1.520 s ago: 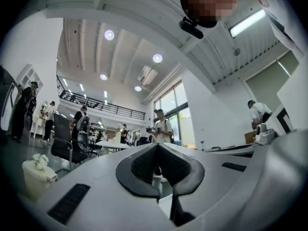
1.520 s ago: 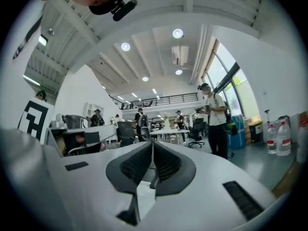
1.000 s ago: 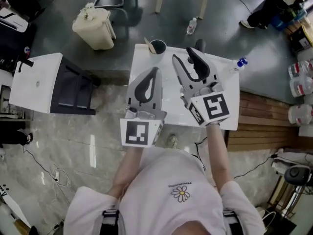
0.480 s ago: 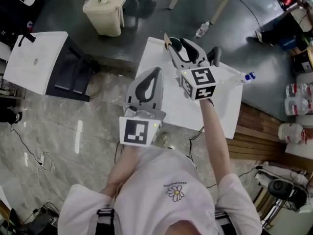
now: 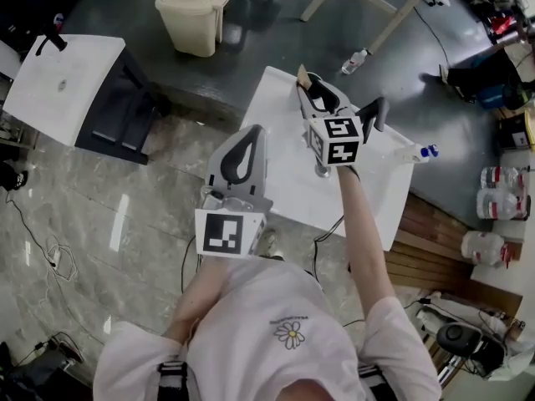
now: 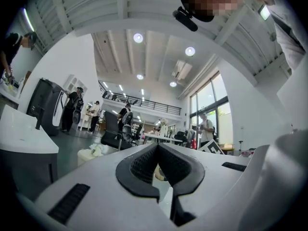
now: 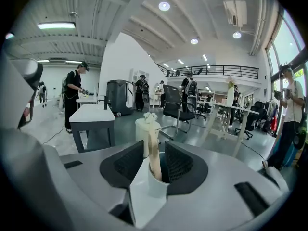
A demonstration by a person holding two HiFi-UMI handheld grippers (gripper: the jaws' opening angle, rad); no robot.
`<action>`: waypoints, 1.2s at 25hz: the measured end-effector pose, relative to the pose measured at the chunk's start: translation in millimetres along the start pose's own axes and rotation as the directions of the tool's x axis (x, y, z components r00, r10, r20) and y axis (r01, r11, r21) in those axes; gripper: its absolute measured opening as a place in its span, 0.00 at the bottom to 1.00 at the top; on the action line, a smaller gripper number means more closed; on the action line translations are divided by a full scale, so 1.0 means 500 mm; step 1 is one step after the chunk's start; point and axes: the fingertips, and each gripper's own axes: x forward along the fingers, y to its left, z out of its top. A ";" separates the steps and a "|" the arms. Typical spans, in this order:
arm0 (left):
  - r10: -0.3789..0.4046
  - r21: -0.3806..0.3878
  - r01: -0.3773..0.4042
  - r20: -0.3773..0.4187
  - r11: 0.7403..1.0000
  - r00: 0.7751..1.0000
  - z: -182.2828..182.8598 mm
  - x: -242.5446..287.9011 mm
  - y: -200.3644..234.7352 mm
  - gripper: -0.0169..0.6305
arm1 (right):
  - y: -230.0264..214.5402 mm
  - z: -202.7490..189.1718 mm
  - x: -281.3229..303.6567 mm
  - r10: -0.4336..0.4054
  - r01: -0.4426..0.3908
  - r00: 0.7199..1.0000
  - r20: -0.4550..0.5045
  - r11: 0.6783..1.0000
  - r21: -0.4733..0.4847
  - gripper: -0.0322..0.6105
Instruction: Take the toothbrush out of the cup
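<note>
At the far corner of the white table (image 5: 368, 182), the cup (image 7: 156, 184) has been reached by the right gripper (image 7: 154, 147). Its jaws, just narrowed, are held apart around the upright toothbrush (image 7: 154, 165). The left gripper (image 6: 158, 148), jaws together and empty, has been drawn back.

No words, numbers or brand names can be read in any view.

Signs present:
- Black-and-white square coded markers, made of blocks and not letters. One is on the left cube (image 5: 224, 234) of the left gripper (image 5: 252, 132). Two are on adjoining faces of the right cube (image 5: 337, 139) of the right gripper (image 5: 313, 87).
- A partly seen marker (image 6: 211, 147) of the same kind, in the left gripper view.
- A daisy print (image 5: 289, 334) on the person's white shirt (image 5: 242, 349), with a short arc of lettering above it that is too small to read.
</note>
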 end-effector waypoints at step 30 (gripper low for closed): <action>0.016 -0.007 -0.016 0.009 1.000 1.000 0.014 -0.005 0.024 0.05 | -0.009 0.096 -0.046 -0.019 0.021 0.997 0.079 1.000 -0.022 0.11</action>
